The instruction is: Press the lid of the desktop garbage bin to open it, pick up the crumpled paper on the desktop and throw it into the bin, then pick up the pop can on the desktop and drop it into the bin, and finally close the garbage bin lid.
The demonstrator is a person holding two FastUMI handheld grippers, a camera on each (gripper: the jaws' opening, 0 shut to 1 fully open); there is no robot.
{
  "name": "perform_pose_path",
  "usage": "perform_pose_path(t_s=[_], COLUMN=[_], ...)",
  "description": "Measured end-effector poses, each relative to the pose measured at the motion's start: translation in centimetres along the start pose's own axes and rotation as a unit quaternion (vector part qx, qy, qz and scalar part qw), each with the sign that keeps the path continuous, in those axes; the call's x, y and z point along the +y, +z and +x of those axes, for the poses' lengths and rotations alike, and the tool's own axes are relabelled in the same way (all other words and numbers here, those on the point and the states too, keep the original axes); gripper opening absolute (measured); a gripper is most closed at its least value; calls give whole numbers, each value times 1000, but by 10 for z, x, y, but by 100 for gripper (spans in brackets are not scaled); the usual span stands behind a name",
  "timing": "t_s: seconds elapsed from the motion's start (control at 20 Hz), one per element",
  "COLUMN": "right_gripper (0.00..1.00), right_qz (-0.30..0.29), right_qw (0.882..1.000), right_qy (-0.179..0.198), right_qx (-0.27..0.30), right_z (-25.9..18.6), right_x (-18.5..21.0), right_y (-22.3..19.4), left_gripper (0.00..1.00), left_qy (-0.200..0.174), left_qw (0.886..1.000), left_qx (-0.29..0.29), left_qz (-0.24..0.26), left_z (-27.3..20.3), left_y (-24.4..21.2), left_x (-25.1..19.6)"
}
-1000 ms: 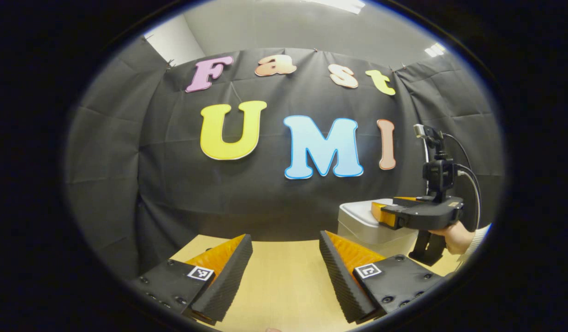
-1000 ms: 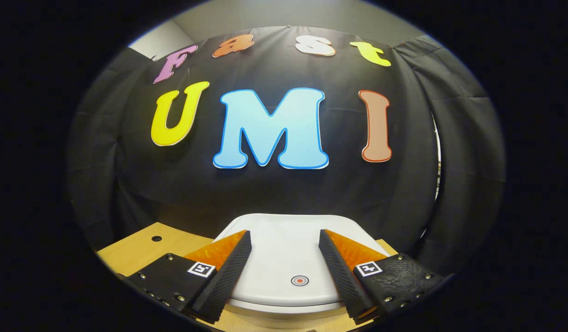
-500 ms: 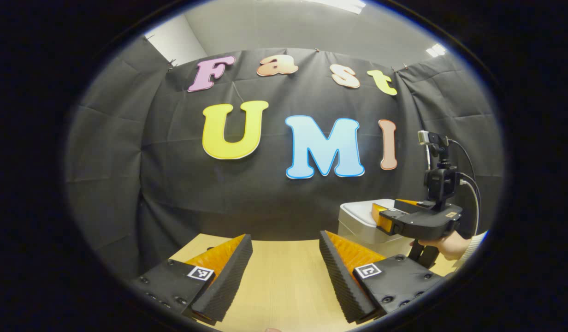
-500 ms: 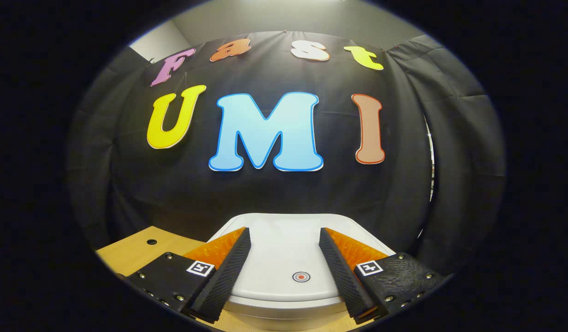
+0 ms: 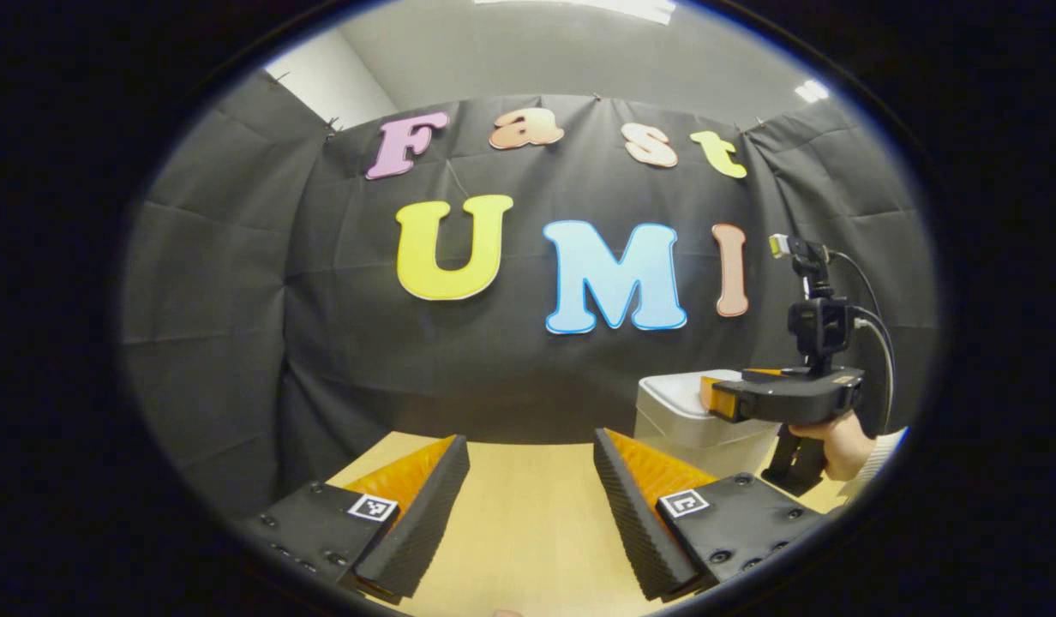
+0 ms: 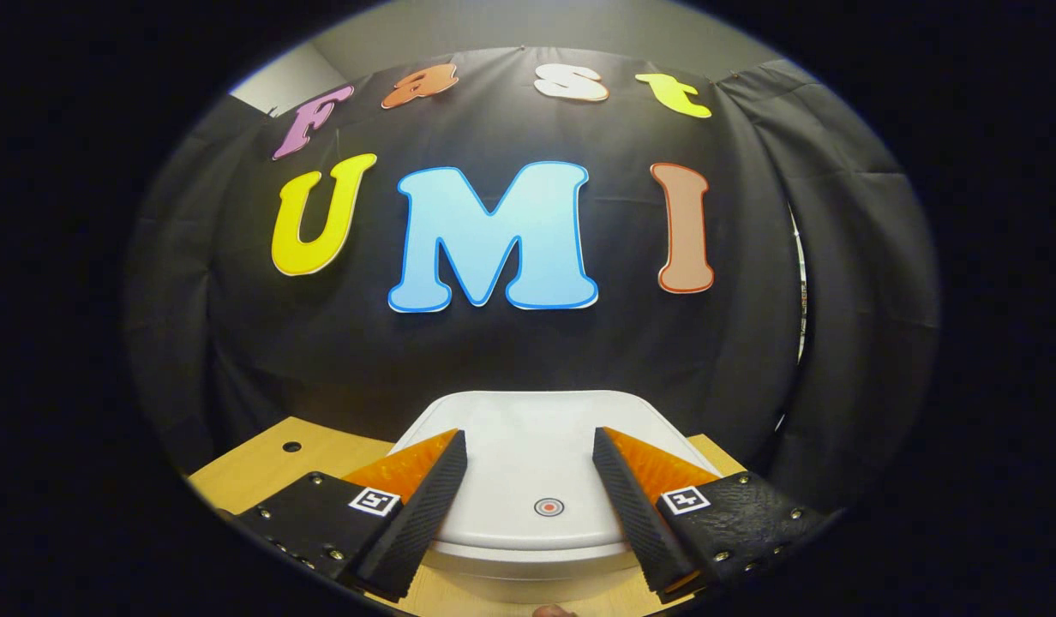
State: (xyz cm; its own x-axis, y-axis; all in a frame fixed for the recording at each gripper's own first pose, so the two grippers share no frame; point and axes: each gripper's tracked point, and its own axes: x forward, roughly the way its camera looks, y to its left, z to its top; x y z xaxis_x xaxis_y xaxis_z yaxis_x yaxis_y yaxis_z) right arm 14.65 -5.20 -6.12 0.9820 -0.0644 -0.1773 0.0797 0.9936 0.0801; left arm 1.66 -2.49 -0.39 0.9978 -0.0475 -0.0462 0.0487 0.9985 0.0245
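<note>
A: Where is the bin?

B: The white plastic desktop garbage bin [image 6: 528, 480] stands on the light wooden worktop [image 6: 262, 467] near the black cloth wall [image 6: 528, 360]. Its flat white lid [image 6: 537, 446] lies down, closed, with a small round red-and-white button mark [image 6: 549, 506] near the front edge.

A: And the right gripper?

B: In the right gripper view the right gripper [image 6: 528, 501] hangs over the front of the lid, fingers spread wide with nothing between them; the button mark sits in the gap. Whether the fingers touch the lid I cannot tell.

A: Does the other camera see it?

B: Yes. In the left gripper view the right gripper [image 5: 717, 401] is level over the bin [image 5: 691, 428], held by a hand [image 5: 841, 446] in a pale sleeve [image 5: 879, 454], with a small black camera [image 5: 819, 326] on top.

A: The left gripper?

B: The left gripper [image 5: 528, 501] is over bare worktop [image 5: 528, 514], to the bin's left and well apart from it, fingers spread and empty.
</note>
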Motion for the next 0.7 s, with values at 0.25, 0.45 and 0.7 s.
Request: perform_pose_path(t_s=[0.25,0.45,0.7], right_gripper=[95,95,95], right_qz=[-30,-37,-26], right_qw=[999,998,999], right_qy=[14,26,36], right_qx=[-27,-32,-20], right_z=[-51,-97,-144], right_x=[-13,-20,-18], right_y=[12,8,5], left_gripper=[96,96,96], left_qy=[25,20,-11], left_qw=[1000,1000,1000], left_qx=[6,4,-15], left_qz=[1,14,4], left_z=[-22,-28,-27], left_y=[-14,-19,-5], left_x=[-4,-20,-45])
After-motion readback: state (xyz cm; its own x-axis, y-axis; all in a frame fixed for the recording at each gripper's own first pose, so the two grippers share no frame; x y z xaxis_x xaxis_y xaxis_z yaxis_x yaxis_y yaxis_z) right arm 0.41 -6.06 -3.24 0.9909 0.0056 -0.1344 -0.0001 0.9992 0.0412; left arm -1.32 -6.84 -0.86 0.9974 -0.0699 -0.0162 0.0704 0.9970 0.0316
